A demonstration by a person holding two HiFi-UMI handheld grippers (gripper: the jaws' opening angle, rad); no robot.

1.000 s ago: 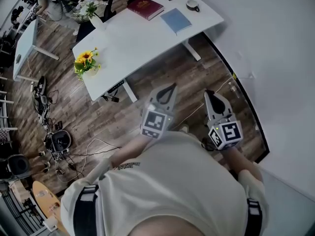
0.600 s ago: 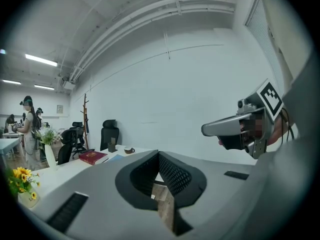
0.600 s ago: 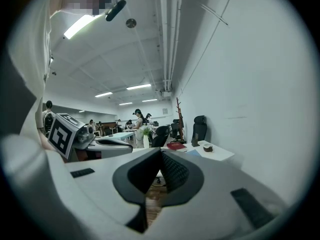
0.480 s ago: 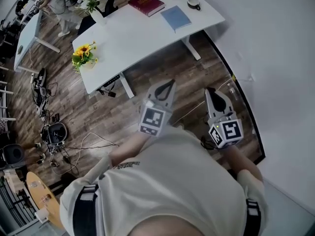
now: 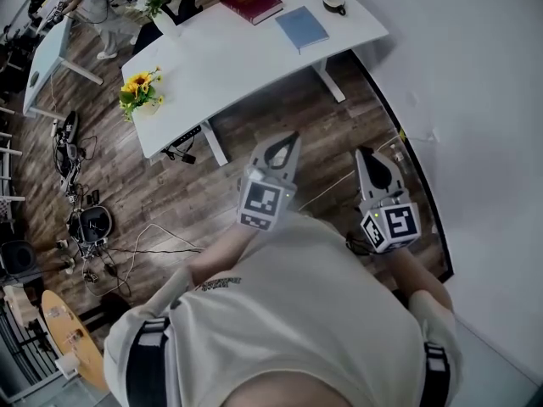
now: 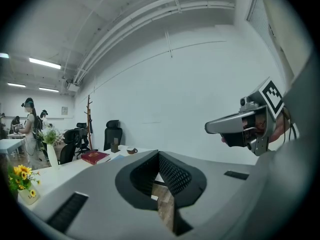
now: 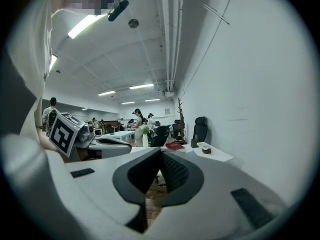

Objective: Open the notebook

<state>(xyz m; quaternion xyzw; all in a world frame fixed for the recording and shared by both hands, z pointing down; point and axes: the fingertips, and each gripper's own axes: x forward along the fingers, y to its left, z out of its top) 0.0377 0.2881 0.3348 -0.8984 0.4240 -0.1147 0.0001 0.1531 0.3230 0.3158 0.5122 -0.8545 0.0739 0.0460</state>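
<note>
The blue notebook [image 5: 303, 29] lies closed on the white table [image 5: 229, 66], well ahead of me across a stretch of wooden floor. A red book [image 5: 251, 2] lies to its left and a cup [image 5: 333, 5] to its right. My left gripper [image 5: 293, 137] and right gripper [image 5: 364, 153] are held side by side in the air in front of my body, pointing toward the table. Both are shut with nothing between the jaws. In the left gripper view the jaws [image 6: 159, 154] meet at the tip, and so do they in the right gripper view [image 7: 160, 151].
Yellow flowers [image 5: 138, 91] and a white vase [image 5: 161, 15] stand at the table's left end. Office chairs stand behind the table. Cables and gear [image 5: 89, 227] lie on the floor at left. A white wall [image 5: 475, 100] runs along the right.
Both grippers have edged forward toward the table, still shut. The table has slid slightly up and left in the head view.
</note>
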